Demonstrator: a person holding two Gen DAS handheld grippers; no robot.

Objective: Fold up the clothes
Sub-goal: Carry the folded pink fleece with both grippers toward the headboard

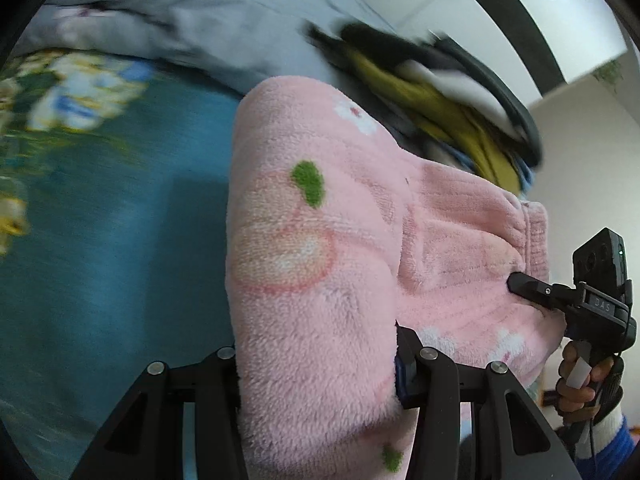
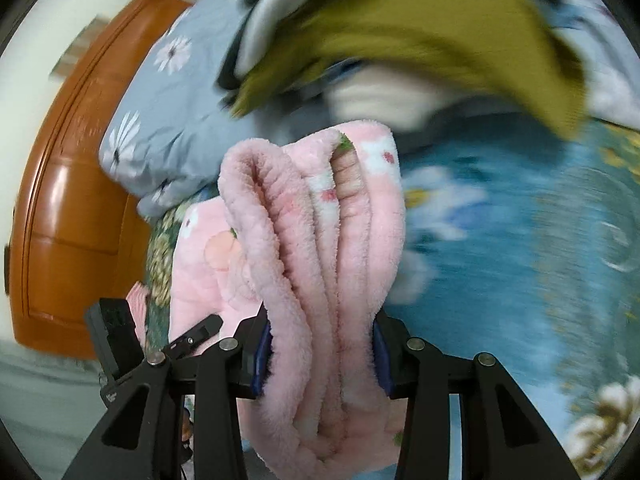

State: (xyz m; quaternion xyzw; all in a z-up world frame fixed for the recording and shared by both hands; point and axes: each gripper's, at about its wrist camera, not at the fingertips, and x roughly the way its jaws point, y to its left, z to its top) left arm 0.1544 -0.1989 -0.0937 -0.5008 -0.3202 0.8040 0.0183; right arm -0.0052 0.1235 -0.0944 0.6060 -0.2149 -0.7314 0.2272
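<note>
Pink fleece garment (image 1: 320, 240) filled both sets of tongs: left tongs (image 1: 316, 364) clamped one bunched end, right tongs (image 2: 322, 356) clamped several stacked layers. It hung lifted above the blue floral bed (image 1: 120, 240). Soft, bulky and light, it should handle best gripped at edges.
</note>
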